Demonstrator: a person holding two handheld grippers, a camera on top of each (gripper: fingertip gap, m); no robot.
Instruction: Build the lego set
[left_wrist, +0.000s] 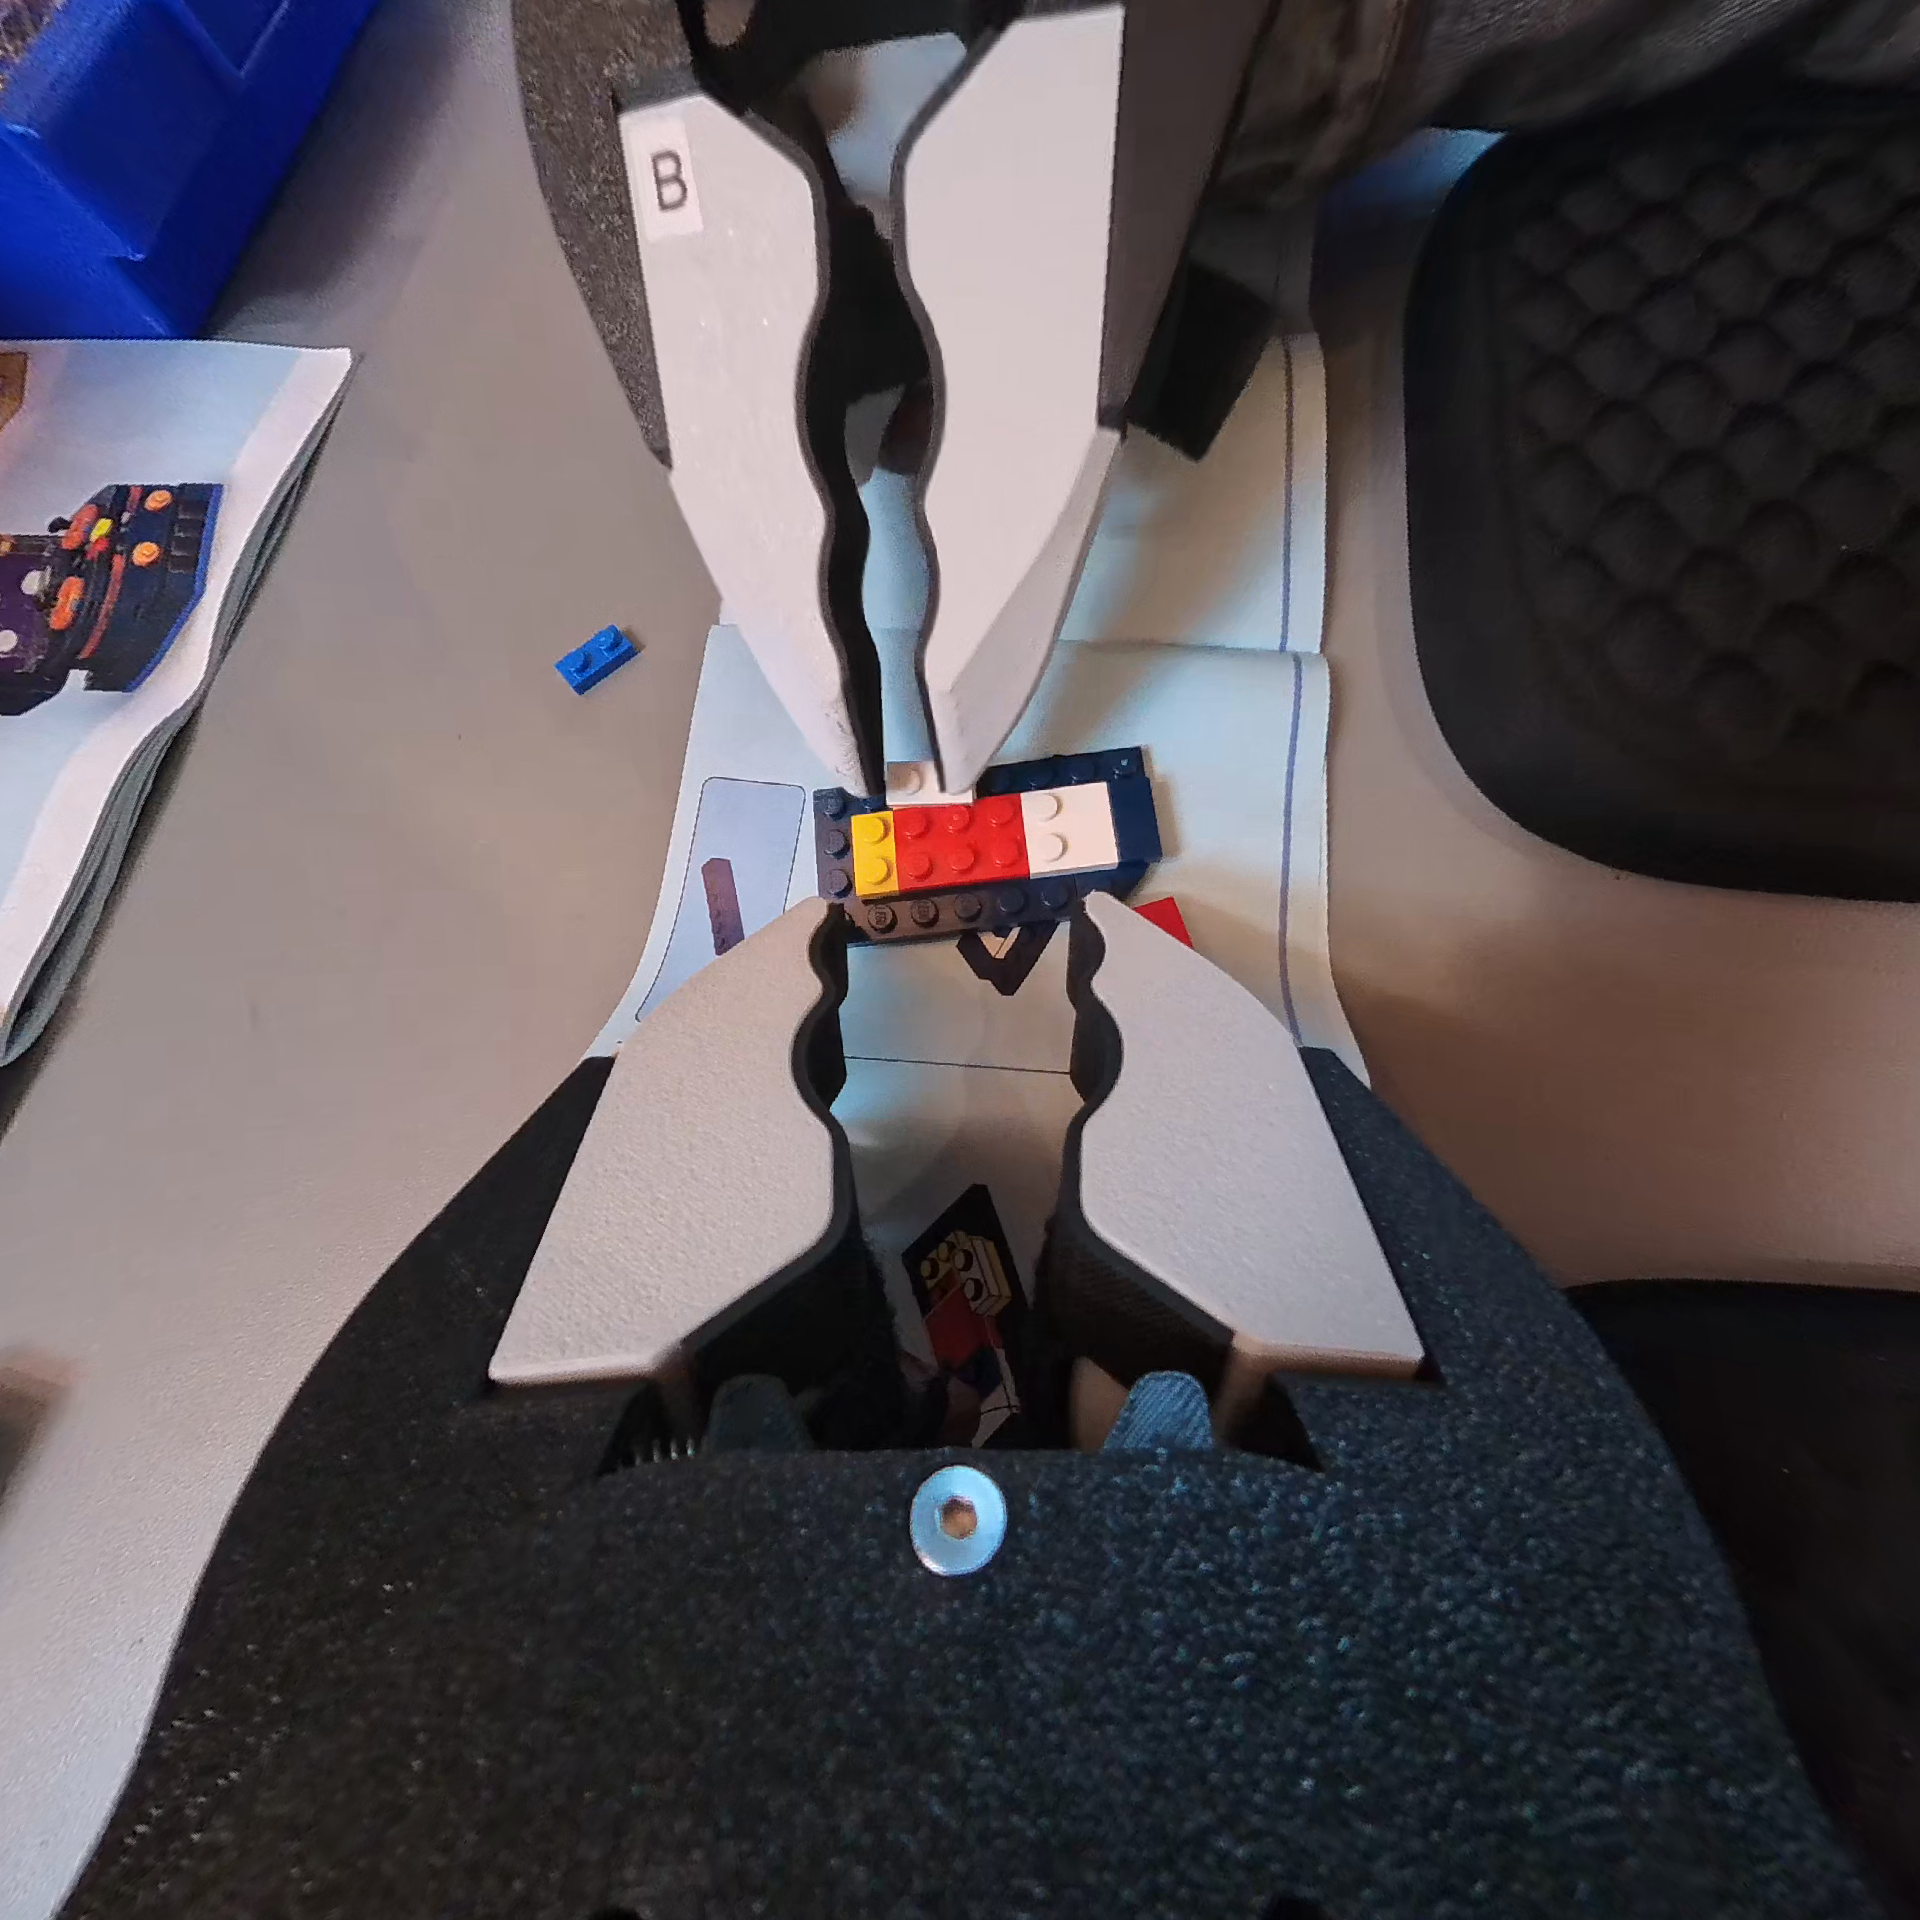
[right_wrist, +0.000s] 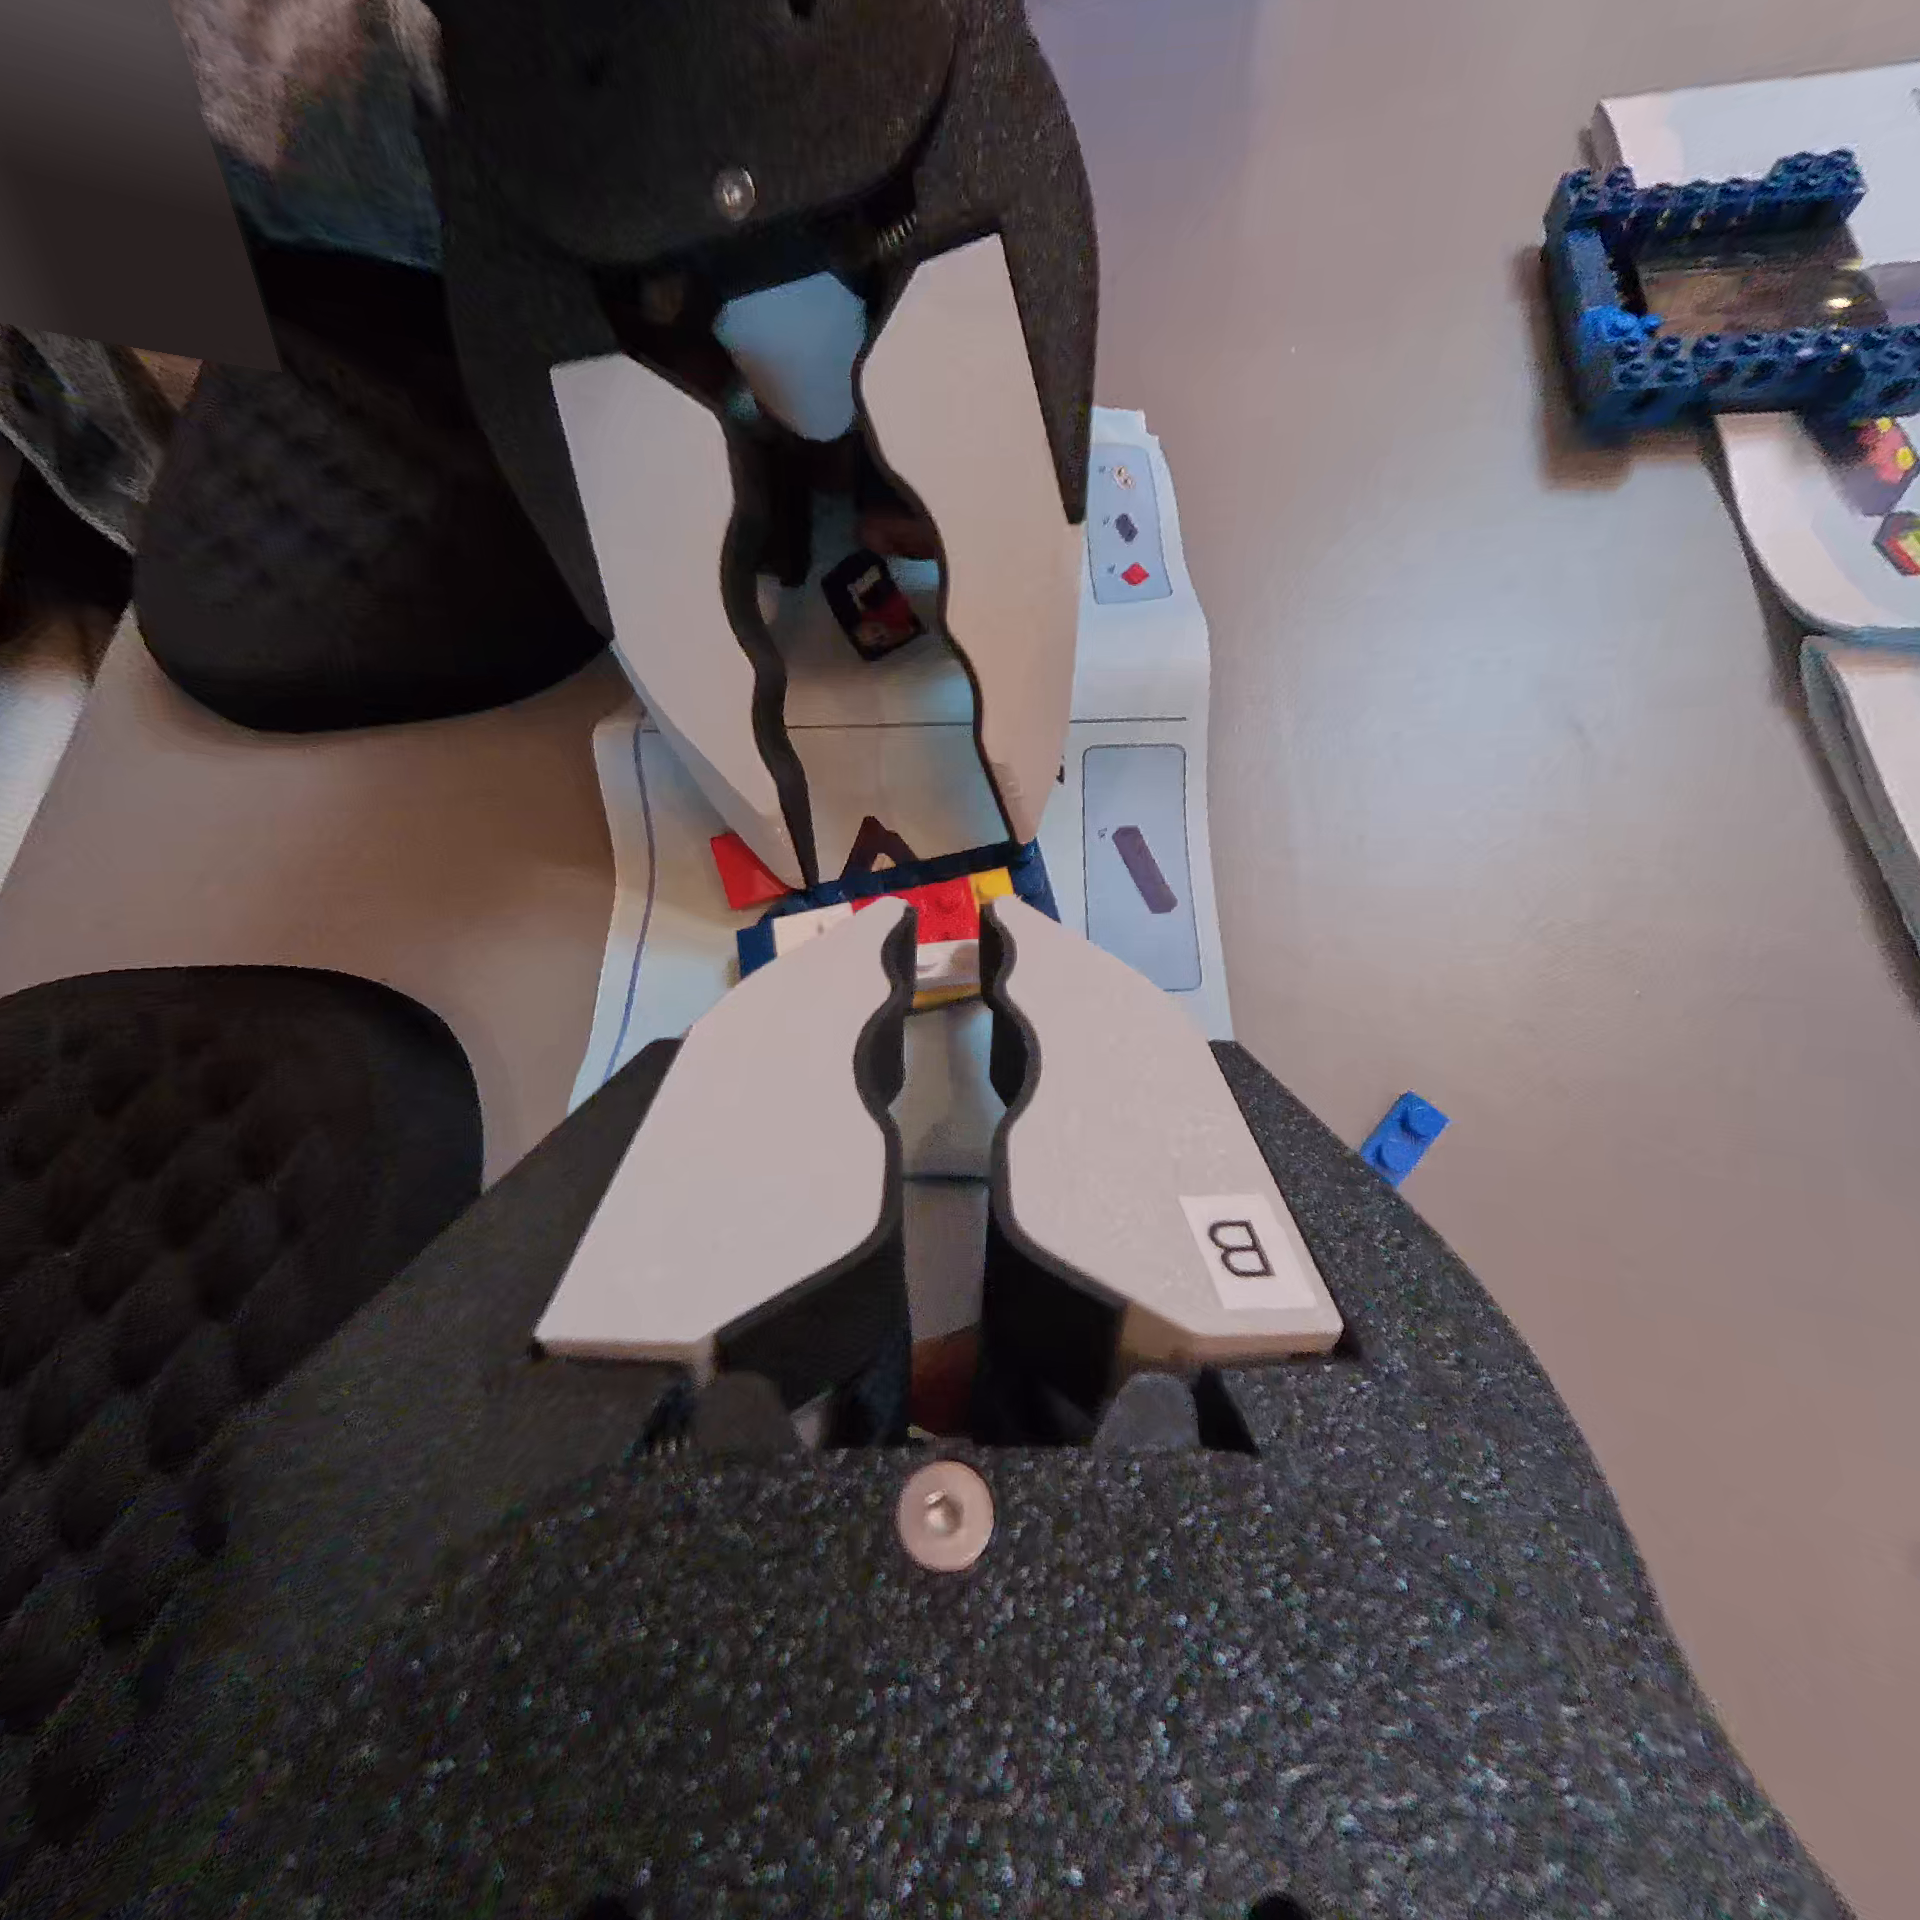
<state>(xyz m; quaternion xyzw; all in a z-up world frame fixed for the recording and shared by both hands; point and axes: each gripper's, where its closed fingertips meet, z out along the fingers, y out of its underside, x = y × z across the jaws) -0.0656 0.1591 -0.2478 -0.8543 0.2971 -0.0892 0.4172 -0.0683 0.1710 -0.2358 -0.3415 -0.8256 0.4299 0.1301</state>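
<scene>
**Two grippers on one brick build**

Two sets of fingers meet at the build, a dark-blue base carrying a yellow, a red and a white plate in a row. It lies flat on an open booklet page near the middle of the grey table.

The right gripper comes in from the far side with its jaws nearly together. Its tips pinch a small white plate, studs up. That plate sits at the far edge of the build, against the red plate and over the base's far row of studs. The right wrist view shows it between the pads, with a sliver of yellow below it.

The left gripper stands moderately wide. Its two tips are set against the ends of the dark strip along the build's near edge, so it appears to clamp the build lengthwise.

The small plate is held only by narrow tips, so it would tip easily. It handles best kept level and square to the stud rows. The left grip looks just as slight, so any push on the build is best directed straight down rather than sideways.

A red wedge lies on the page just beside the build. A loose blue plate rests on the table to the left. Farther off are a second booklet, a blue bin, a black cushion and a blue brick frame.
</scene>
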